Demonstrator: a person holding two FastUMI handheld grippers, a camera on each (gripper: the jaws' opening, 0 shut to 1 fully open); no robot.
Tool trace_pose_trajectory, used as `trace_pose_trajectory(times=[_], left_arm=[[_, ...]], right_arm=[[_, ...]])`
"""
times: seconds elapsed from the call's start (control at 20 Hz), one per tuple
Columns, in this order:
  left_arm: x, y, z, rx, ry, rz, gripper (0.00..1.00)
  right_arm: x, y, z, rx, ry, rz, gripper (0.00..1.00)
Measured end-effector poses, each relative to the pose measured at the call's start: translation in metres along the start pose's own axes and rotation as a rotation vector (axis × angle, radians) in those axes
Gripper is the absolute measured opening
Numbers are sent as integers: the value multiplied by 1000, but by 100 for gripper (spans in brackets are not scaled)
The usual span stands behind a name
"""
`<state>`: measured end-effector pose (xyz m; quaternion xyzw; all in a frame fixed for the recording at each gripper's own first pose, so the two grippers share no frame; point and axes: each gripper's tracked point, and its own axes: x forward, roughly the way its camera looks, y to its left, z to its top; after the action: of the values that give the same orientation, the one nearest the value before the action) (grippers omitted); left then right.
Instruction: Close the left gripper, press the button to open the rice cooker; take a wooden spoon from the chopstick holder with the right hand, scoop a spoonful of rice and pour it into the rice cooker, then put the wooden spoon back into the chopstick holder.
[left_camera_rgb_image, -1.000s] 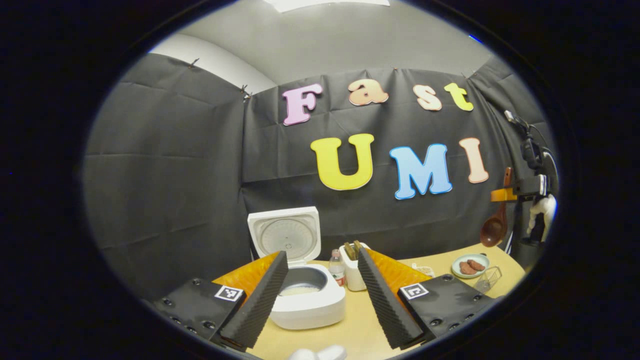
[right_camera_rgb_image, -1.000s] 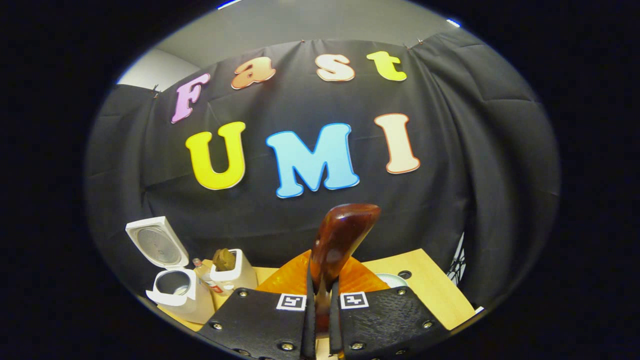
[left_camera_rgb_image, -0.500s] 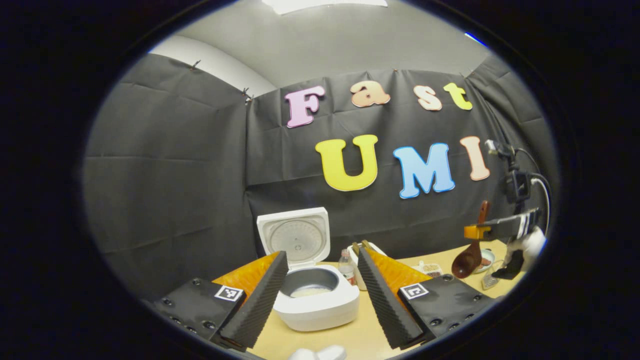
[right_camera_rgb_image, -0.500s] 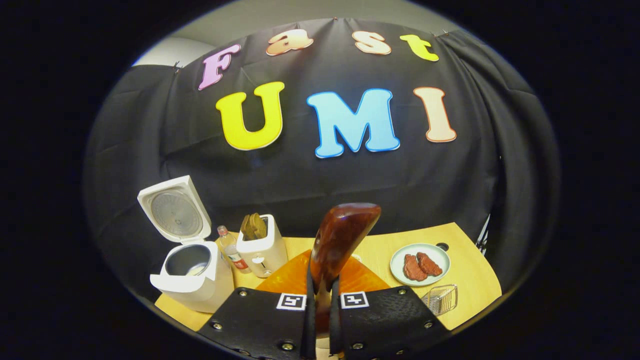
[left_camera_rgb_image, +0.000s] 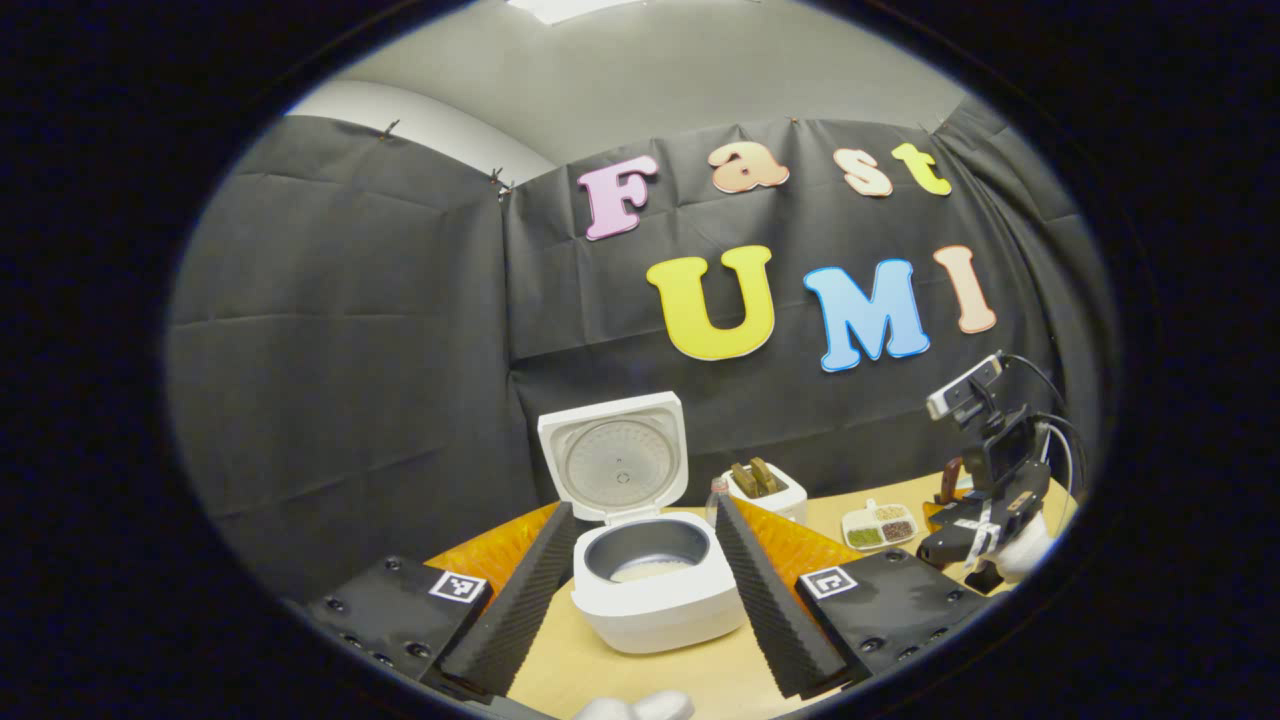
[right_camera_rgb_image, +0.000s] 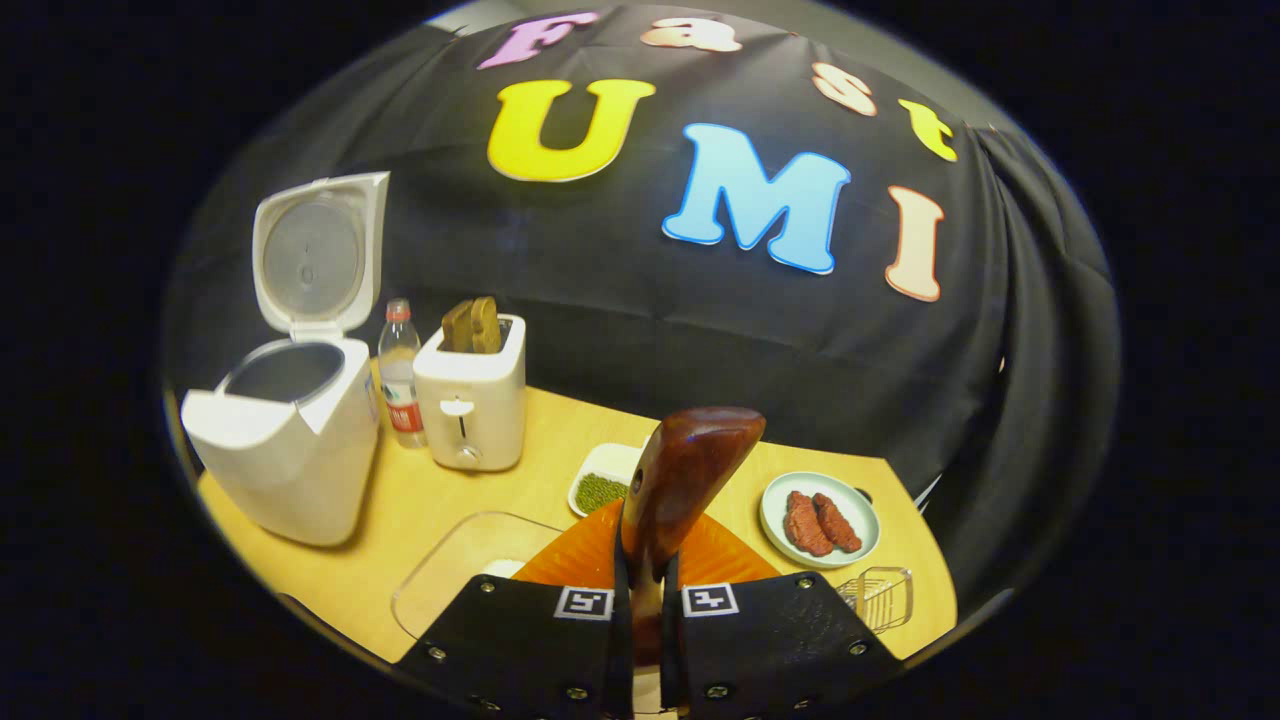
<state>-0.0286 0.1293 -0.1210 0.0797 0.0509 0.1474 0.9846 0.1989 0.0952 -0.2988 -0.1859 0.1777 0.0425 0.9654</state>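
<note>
The white rice cooker (left_camera_rgb_image: 655, 595) stands with its lid (left_camera_rgb_image: 615, 455) up, and a little rice shows in the pot. My left gripper (left_camera_rgb_image: 643, 510) is open, its fingers framing the cooker from in front. My right gripper (right_camera_rgb_image: 640, 610) is shut on the handle of the wooden spoon (right_camera_rgb_image: 685, 480); the spoon's bowl is hidden below. In the left gripper view my right gripper (left_camera_rgb_image: 975, 530) hangs low over the table's right end. The white chopstick holder (right_camera_rgb_image: 470, 400) with wooden utensils stands right of the cooker (right_camera_rgb_image: 280, 440).
A small bottle (right_camera_rgb_image: 400, 370) stands between cooker and holder. On the wooden table (right_camera_rgb_image: 500, 490) lie a clear container (right_camera_rgb_image: 455, 570), a small dish of green beans (right_camera_rgb_image: 600, 492), a plate of red meat (right_camera_rgb_image: 820, 520) and a wire basket (right_camera_rgb_image: 880, 595).
My right gripper has come down with the spoon and tipped toward the table. My left gripper has shifted, so the cooker now sits centred between its fingers.
</note>
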Motion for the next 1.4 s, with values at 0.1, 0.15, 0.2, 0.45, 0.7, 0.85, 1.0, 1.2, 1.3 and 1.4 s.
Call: trace_pose_trajectory(times=[0.1, 0.15, 0.2, 0.45, 0.7, 0.85, 1.0, 1.2, 1.3, 1.4], left_arm=[[1, 3, -6, -4, 11, 1, 100], [2, 3, -9, -6, 15, 1, 100], [3, 4, -10, -9, 20, 1, 99], [9, 8, -20, -2, 47, 8, 98], [13, 10, -23, -7, 55, 5, 100], [13, 14, -20, -6, 52, 7, 100], [15, 16, -19, -2, 51, 7, 100], [16, 19, -18, -8, 57, 8, 100], [16, 20, -18, -8, 57, 9, 97], [16, 20, -16, -9, 51, 8, 97]], right_arm=[[5, 10, -11, -107, -7, -11, 11], [7, 15, -17, -134, -5, -10, 11], [10, 20, -23, -151, 3, -6, 11], [21, 38, -48, -192, 55, -2, 11], [23, 58, -57, -91, 103, 41, 11], [25, 68, -58, 49, 137, 73, 11], [25, 80, -55, 272, 184, 127, 11], [27, 90, -54, 614, 245, 208, 11], [26, 86, -52, 714, 254, 228, 11], [26, 84, -55, 826, 264, 253, 11]])
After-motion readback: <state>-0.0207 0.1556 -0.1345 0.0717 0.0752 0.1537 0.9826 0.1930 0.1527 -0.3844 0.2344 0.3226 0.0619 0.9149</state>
